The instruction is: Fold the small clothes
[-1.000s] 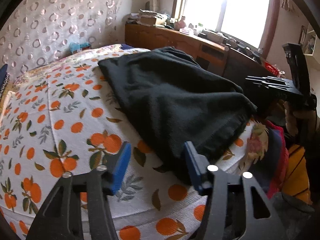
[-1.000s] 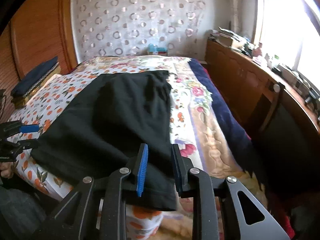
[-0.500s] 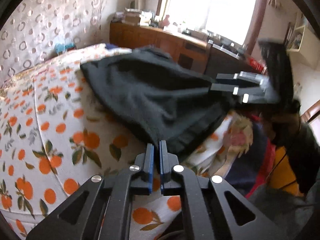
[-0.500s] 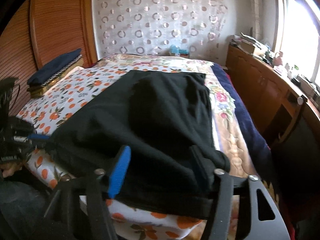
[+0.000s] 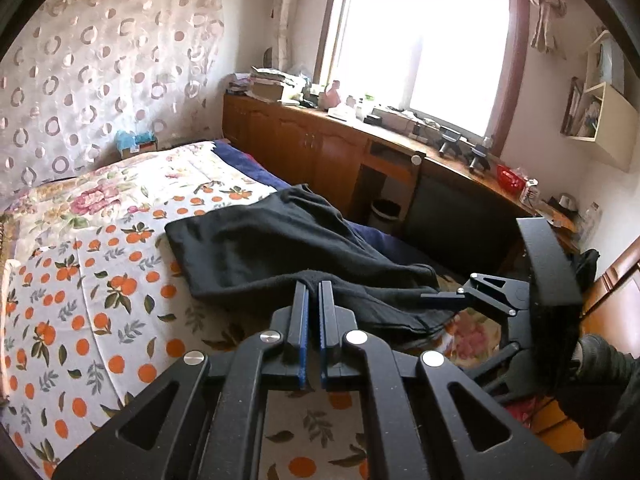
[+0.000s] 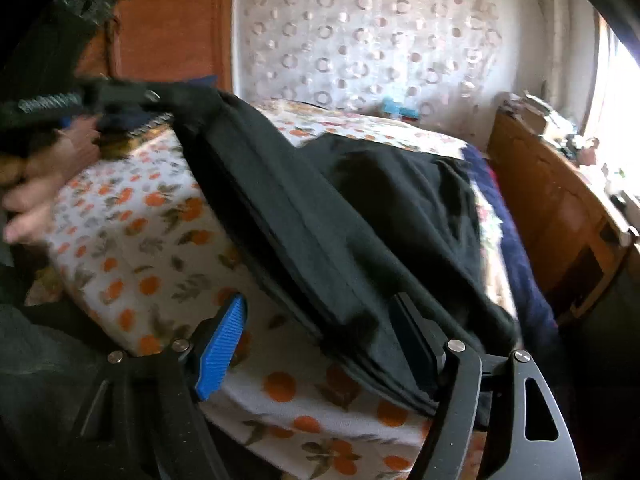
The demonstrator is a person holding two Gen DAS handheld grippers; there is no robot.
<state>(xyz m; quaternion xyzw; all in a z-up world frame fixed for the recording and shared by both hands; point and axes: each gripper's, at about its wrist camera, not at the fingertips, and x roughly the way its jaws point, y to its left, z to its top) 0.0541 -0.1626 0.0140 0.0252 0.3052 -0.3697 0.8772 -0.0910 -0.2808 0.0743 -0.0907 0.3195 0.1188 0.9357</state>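
A black garment (image 5: 256,248) lies spread on the orange-print bedsheet (image 5: 80,300). My left gripper (image 5: 314,286) is shut on the garment's near corner and holds it raised off the sheet. The right wrist view shows that same corner (image 6: 192,100) pulled up at the top left, with a hand (image 6: 36,184) behind it. My right gripper (image 6: 320,340) has its jaws opening wide. The garment's thick hem (image 6: 352,320) runs between them and rests on the right finger, while the blue left pad stands apart from the cloth. In the left wrist view its fingers (image 5: 442,298) sit at the garment's far corner.
A long wooden cabinet (image 5: 320,148) with a cluttered top runs under the window beside the bed. A small bin (image 5: 386,212) stands in its gap. A dark blue blanket edge (image 6: 516,248) lies along the bed's right side. A patterned curtain (image 6: 360,32) hangs behind.
My left gripper closed on the garment's corner and rose with it. My right gripper let go of the hem, its jaws spreading wide, and the cloth now slants up to the left.
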